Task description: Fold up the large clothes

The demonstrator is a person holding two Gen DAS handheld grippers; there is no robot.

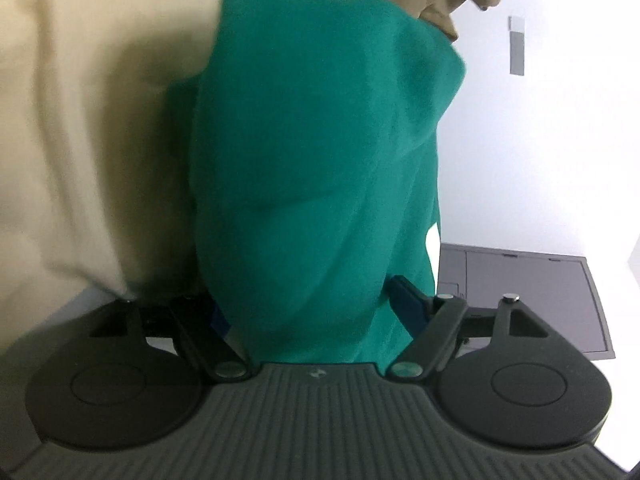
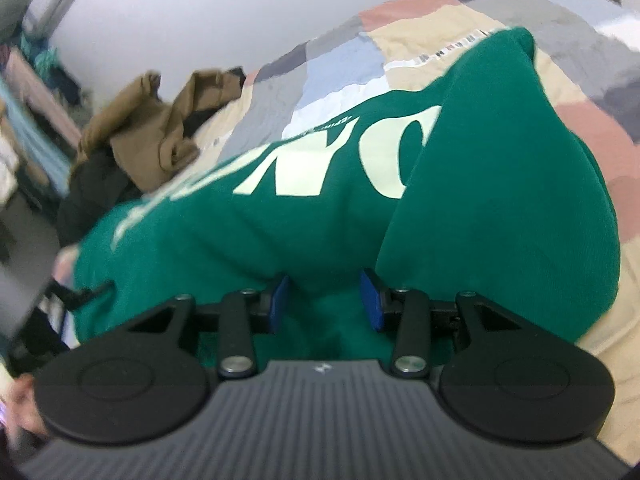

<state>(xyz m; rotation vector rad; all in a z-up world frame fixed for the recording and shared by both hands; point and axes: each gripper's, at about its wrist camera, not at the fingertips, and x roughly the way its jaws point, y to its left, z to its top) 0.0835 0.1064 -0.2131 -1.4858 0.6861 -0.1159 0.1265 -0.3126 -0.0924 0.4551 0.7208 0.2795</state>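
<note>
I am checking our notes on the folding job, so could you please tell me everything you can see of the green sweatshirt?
The green sweatshirt looks like soft, thick fleece, with large pale letters printed across it. It lies bunched and creased on a patchwork bedspread, one fold rising at the right. The right hand-held gripper has green cloth pinched between its blue pads. In the left wrist view the cloth drapes in a bulging fold between the wide jaws of the left hand-held gripper; whether they press on it cannot be told.

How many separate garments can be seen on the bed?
2. The green sweatshirt lies in front, bunched between the jaws of the right gripper. The brown garment lies crumpled behind it. Dark cloth beneath may be another.
</note>
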